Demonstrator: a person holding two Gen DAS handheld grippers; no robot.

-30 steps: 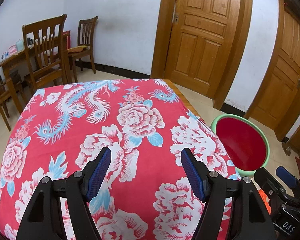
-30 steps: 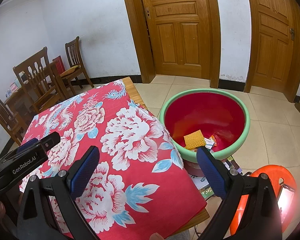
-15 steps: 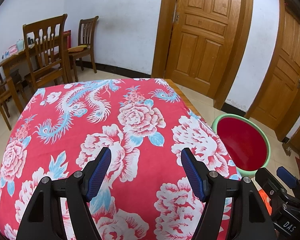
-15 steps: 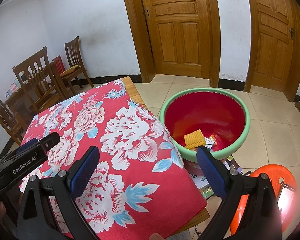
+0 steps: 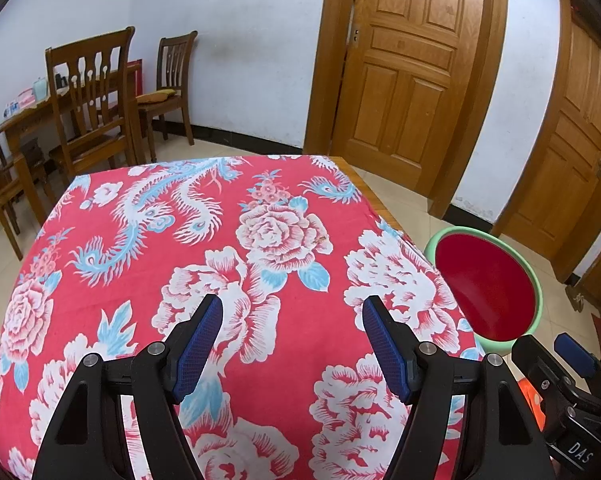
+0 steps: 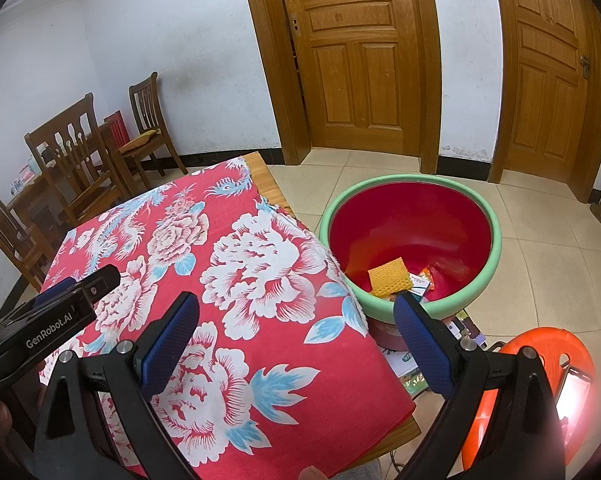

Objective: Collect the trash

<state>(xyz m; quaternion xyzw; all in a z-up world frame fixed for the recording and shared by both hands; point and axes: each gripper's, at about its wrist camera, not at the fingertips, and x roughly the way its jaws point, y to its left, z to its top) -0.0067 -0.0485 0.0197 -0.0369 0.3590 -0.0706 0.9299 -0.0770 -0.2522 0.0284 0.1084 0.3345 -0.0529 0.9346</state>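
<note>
Both the left gripper (image 5: 292, 344) and right gripper (image 6: 296, 336) hang open and empty over the desk (image 6: 400, 436), trash (an orange wafer-like piece (image 6: 388, 277) among it) already in the basin (image 6: 496, 236), seemingly nothing left.

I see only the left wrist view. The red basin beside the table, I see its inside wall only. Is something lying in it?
Observer: Yes. In the right wrist view a yellow mesh piece lies on the bottom of the red basin, with small wrappers beside it.
Operator: Is the right gripper holding something?
Observer: No. The right gripper is open and empty, above the table's corner.
Operator: What stands near the basin, on the floor?
Observer: An orange plastic stool, to the basin's right in that view.
</note>
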